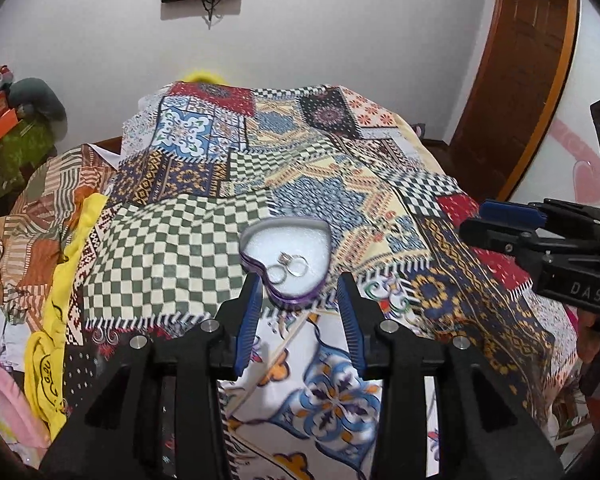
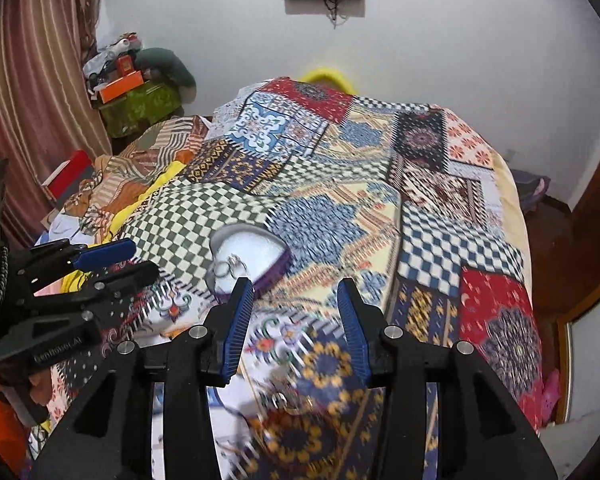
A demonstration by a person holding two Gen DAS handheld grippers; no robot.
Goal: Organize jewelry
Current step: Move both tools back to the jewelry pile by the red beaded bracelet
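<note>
Looks like I'm maybe partway: a couple of rings [image 1: 288, 268] already sit in the heart-shaped box [image 1: 260, 234] at center frame on the patchwork bedspread [image 1: 172, 256], both left gripper [image 1: 300, 284] and right gripper [image 2: 296, 290] spread wide and empty, blurry jewelry [image 2: 288, 400] waiting at right-view bottom.

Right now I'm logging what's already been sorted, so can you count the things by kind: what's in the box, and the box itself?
Silver rings: 2, lying inside the box, one with a raised setting
Heart-shaped purple box: 1, open, white lining
Total: 3
</note>
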